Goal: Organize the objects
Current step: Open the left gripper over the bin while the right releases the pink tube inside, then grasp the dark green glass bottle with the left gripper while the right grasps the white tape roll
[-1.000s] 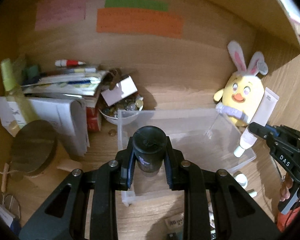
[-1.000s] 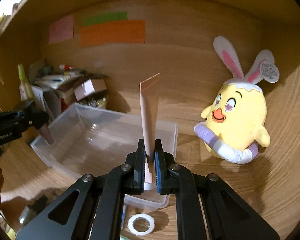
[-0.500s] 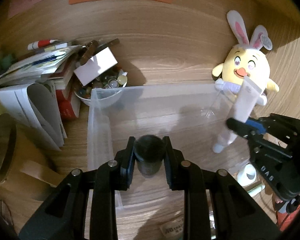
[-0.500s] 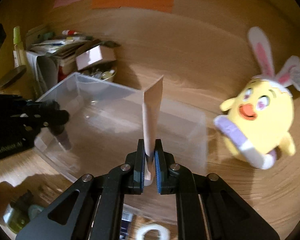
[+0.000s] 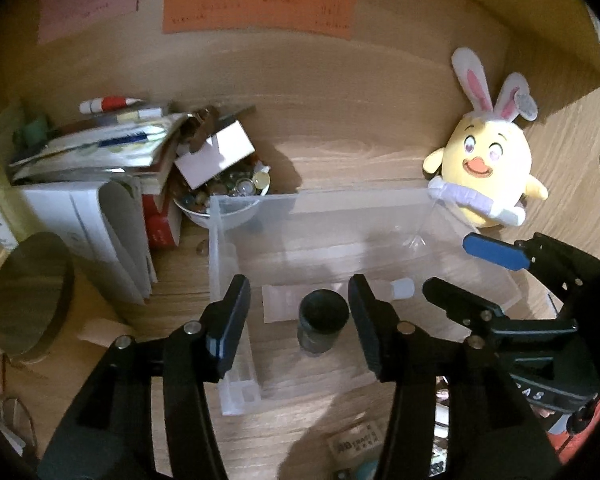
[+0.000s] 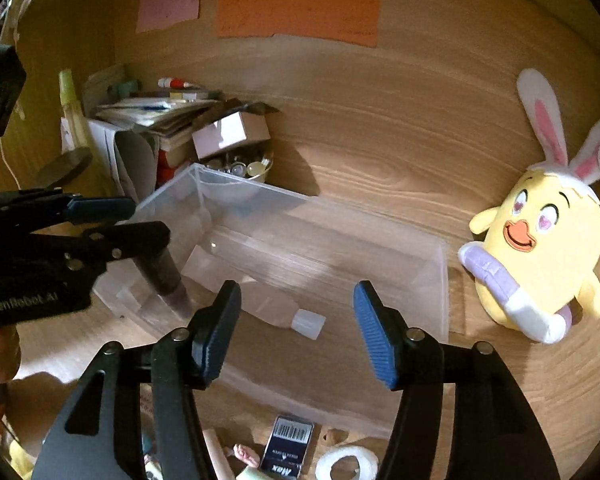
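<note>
A clear plastic bin (image 5: 220,264) (image 6: 440,280) sits on the wooden desk. A dark cylindrical bottle (image 5: 322,320) (image 6: 162,270) stands upright inside it. A pale tube with a white cap (image 5: 284,302) (image 6: 276,308) lies flat on the bin floor beside the bottle. My left gripper (image 5: 298,320) is open above the bin, one finger on each side of the bottle without touching it. My right gripper (image 6: 296,332) is open and empty above the tube; it also shows in the left wrist view (image 5: 456,268).
A yellow bunny-eared plush (image 5: 486,172) (image 6: 540,248) leans at the right of the bin. A bowl of small items (image 5: 224,196) and a stack of books and papers (image 5: 100,168) stand to the left. A round mirror (image 5: 28,296), tape ring (image 6: 346,462) and small items lie in front.
Both grippers have opened. The dark bottle now stands free in the bin and the tube lies on the bin floor, released from the right gripper.
</note>
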Demonstrator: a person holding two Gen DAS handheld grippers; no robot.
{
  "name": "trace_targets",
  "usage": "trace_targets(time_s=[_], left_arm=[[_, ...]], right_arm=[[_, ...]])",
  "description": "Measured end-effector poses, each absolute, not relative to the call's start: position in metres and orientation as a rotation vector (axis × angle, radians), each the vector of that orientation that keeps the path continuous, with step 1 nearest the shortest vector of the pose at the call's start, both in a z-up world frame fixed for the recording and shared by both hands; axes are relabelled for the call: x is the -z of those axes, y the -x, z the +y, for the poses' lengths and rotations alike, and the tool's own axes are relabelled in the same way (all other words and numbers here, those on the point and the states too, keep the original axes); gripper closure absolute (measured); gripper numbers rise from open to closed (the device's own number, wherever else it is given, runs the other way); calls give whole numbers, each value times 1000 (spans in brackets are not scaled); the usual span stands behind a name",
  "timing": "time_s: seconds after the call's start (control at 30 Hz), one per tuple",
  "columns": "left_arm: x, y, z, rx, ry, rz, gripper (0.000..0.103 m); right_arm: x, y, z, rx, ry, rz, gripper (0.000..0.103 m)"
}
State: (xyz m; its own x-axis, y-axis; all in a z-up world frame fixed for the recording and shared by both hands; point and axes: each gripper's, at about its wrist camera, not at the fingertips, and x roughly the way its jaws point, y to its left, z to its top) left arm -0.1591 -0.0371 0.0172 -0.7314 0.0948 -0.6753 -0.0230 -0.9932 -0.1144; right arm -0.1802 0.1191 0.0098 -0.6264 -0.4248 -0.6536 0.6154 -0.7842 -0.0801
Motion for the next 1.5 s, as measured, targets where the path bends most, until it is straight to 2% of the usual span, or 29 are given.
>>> trace_targets(time_s=[0.1, 0.17, 0.27, 0.53, 0.9, 1.33, 1.4, 1.47, 1.5], left_arm=[[-23, 149, -38, -2887, 1111, -124, 41], [-26, 139, -37, -2896, 1104, -97, 38], [-25, 126, -35, -2896, 1104, -68, 34], [-13, 88, -28, -2867, 1158, -31, 33], [16, 46, -12, -2826, 1246, -35, 31], [50, 23, -4, -2837, 1332, -131, 31], [53, 20, -6, -2851, 1334, -141, 36], [54, 19, -7, -2854, 1341, -151, 42], [55, 18, -8, -2852, 1349, -158, 46]], right_arm=[[-15, 174, 131, 2382, -841, 378, 45], [-18, 170, 140, 2397, -827, 372, 41], [-22, 163, 157, 2417, -817, 357, 40], [-17, 149, 194, 2430, -845, 320, 32], [20, 142, 217, 2416, -957, 309, 31], [57, 161, 218, 2355, -1124, 248, 31], [59, 161, 217, 2354, -1125, 243, 36], [59, 161, 215, 2349, -1124, 241, 46], [60, 161, 214, 2343, -1125, 239, 48]])
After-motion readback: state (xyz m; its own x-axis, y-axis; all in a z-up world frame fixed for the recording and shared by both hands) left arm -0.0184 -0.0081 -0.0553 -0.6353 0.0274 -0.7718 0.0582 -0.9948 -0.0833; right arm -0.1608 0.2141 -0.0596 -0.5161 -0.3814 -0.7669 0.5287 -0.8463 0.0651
